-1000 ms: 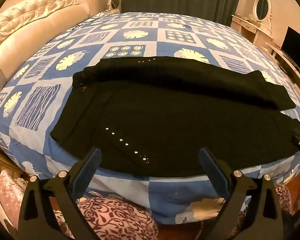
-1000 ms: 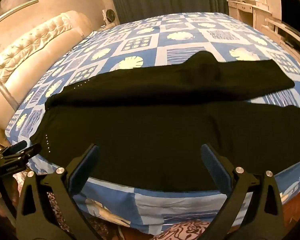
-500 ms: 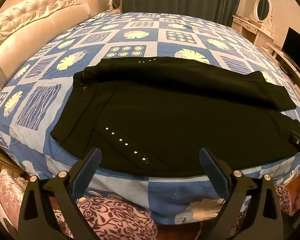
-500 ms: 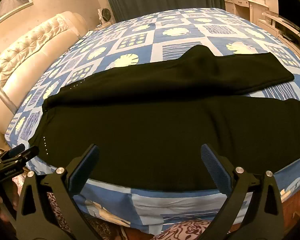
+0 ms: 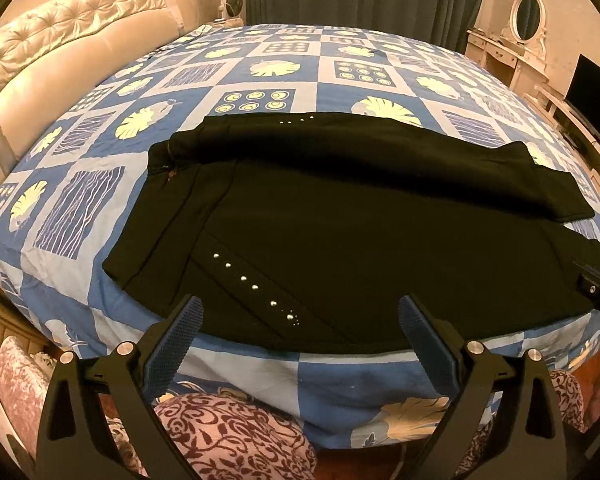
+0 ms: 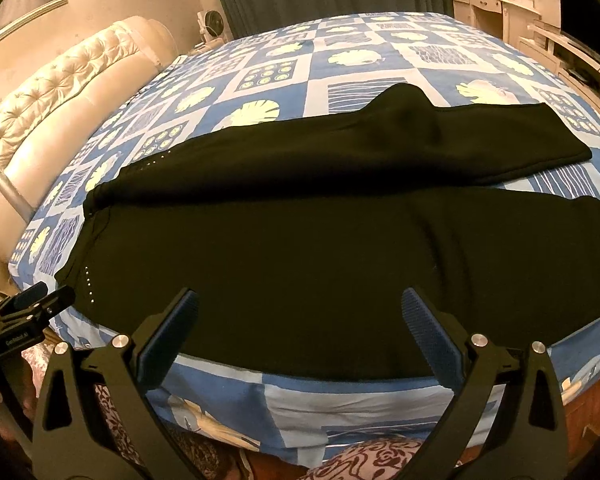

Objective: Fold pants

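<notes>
the only lettering i can find is small white print on the side of my left gripper (image 6: 28, 312), seen from my right wrist view; it looks like "genrobot.ai", though it is too small to be sure of every letter.

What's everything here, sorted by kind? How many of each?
Black pants: 1
Beds, patchwork cover: 1
Tongs, left and right, both open: 2
Oval mirrors: 1
Small fans: 1
Dark screens: 1
Total: 7
</notes>
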